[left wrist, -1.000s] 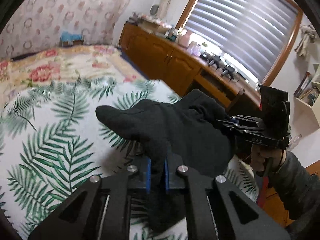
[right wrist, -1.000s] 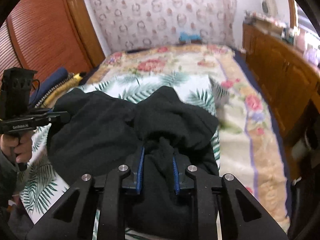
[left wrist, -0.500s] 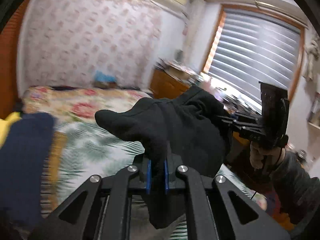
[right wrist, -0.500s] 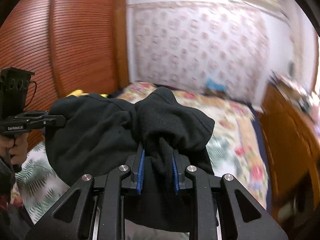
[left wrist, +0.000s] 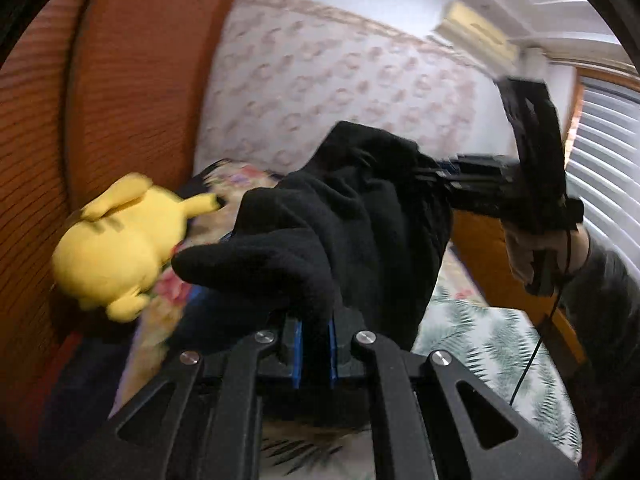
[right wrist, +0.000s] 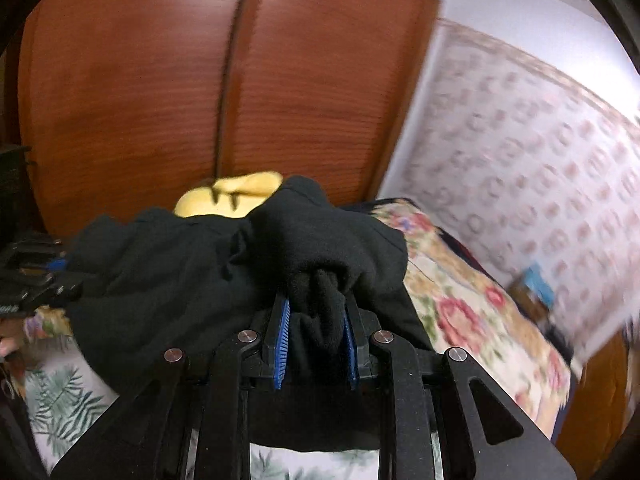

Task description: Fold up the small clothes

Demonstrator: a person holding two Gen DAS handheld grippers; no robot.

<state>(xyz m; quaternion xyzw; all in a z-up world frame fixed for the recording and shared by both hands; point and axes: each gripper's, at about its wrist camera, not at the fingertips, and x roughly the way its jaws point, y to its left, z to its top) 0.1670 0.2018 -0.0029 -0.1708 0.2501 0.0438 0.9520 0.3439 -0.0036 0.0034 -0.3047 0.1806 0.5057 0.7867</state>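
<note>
A black fleece garment [left wrist: 348, 216] hangs in the air between both grippers, above the bed. My left gripper [left wrist: 314, 332] is shut on one bunched edge of it, the blue pads pinching the cloth. My right gripper [right wrist: 316, 320] is shut on a thick fold of the same black garment [right wrist: 180, 264]. In the left wrist view the right gripper [left wrist: 436, 178] shows at the right, held by a hand [left wrist: 536, 256], its tips buried in the cloth. The left gripper's body [right wrist: 32, 284] shows at the left edge of the right wrist view.
A yellow plush toy [left wrist: 116, 248] lies at the head of the bed by the wooden slatted wardrobe [right wrist: 200, 80]. Below is the bed with a fern-print sheet [left wrist: 492, 340] and a floral cover [right wrist: 472, 296]. Patterned wallpaper [left wrist: 340, 80] and a window blind [left wrist: 608, 160] stand behind.
Both grippers swung left with the garment still held, from facing the cabinet and window to facing the wardrobe and yellow plush toy. The garment was lifted off the bed and stays stretched between them.
</note>
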